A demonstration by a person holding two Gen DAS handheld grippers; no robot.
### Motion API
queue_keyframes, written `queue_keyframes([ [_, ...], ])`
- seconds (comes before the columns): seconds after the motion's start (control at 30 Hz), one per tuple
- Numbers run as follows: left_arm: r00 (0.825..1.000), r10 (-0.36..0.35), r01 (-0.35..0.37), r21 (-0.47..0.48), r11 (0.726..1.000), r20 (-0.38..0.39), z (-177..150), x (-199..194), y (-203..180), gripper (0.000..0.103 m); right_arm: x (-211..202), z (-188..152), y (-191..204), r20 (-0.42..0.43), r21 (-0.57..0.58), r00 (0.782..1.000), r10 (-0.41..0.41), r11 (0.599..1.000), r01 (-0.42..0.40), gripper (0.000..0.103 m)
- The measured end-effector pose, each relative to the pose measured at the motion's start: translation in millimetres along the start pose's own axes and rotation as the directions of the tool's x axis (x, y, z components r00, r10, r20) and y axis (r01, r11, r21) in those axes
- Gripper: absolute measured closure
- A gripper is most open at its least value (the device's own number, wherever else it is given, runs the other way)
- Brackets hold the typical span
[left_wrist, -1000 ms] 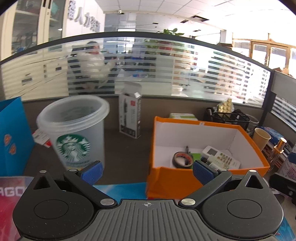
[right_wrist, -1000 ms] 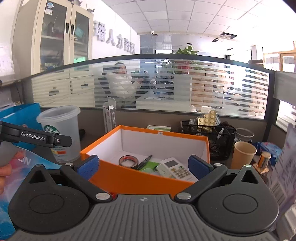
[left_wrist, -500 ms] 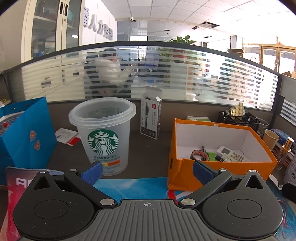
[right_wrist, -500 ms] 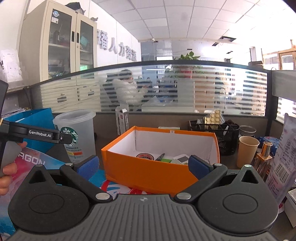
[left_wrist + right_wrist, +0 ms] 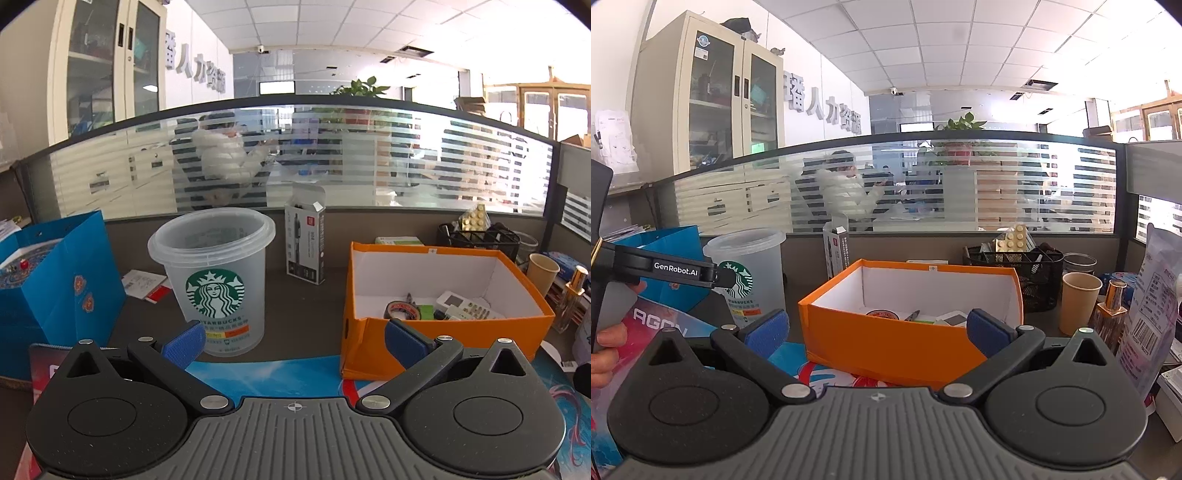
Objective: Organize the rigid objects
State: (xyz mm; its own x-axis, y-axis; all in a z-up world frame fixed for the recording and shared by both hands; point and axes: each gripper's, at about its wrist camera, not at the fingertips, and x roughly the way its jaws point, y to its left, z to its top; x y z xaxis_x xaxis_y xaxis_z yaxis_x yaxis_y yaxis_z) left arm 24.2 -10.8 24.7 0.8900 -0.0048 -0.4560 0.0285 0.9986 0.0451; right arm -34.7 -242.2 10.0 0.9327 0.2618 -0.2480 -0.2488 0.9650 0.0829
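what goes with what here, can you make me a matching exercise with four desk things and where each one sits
Things:
1. starbucks cup
2. tape roll
3. paper cup
4. blue bag

Places:
A. inside the orange box
B. far left of the desk
C. right of the orange box
D. between the blue bag and the orange box

Pairs: 1-D, 2-A, 3-C, 4-B
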Motion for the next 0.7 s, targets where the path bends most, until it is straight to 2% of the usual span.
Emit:
queue_keyframes([
  [0.2,1.000,0.009,-0.009,0.049,0.999,-0.012,-1.9,1.5,-9.4,0.000,-0.4,-1.3,0.7,-0.004,-0.012,1.000,0.004,1.000,-0.004,0.000],
  [0.37,0.999,-0.039,0.040,0.033,0.999,-0.037,-4.4,4.2,-12.1,0.000,1.8,-4.0,2.0,-0.013,-0.024,1.000,0.001,1.000,-0.002,0.000],
  [0.5,0.999,-0.019,0.021,0.048,0.999,-0.038,-5.2,5.0,-17.9,0.000,3.9,-5.9,0.4,-0.019,-0.024,1.000,-0.005,1.000,0.005,0.000],
  [0.7,0.999,-0.025,0.026,0.031,0.999,-0.035,-5.2,4.8,-24.3,0.000,5.4,-7.6,0.4,-0.028,-0.016,1.000,-0.009,1.000,0.009,0.000],
])
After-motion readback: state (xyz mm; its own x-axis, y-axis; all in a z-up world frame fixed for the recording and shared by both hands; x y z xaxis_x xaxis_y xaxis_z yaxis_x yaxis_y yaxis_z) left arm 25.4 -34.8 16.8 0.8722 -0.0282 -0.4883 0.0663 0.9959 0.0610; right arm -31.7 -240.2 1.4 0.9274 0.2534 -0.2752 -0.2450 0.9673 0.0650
